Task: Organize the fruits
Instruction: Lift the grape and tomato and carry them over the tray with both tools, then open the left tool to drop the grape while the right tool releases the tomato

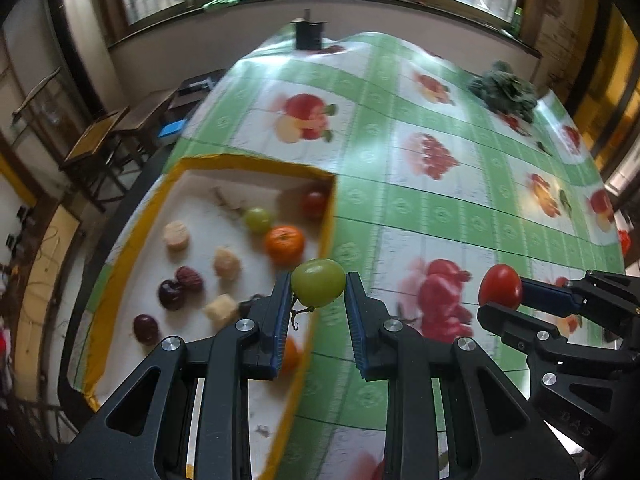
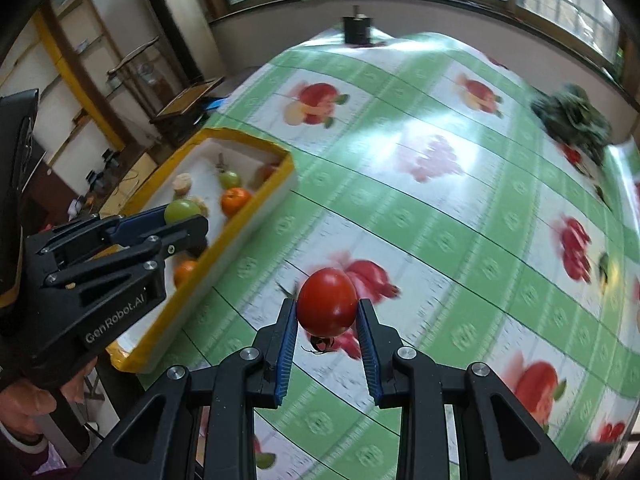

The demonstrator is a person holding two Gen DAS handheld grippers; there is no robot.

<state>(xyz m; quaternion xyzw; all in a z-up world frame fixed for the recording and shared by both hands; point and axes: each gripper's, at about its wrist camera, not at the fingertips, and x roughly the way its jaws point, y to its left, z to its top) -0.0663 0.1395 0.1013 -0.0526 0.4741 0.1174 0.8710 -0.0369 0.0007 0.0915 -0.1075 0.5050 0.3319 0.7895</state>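
Beyond the left claw [image 1: 318, 292], only its view shows cherries [image 1: 172, 294].

"GenRobot.AI" on left gripper [image 2: 182, 220]

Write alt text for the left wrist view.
The left tongs grip a green grape above the near edge of a yellow-rimmed white tray holding fruit pieces, including an orange. At right, the right tongs hold a red tomato over a fruit-print tablecloth.
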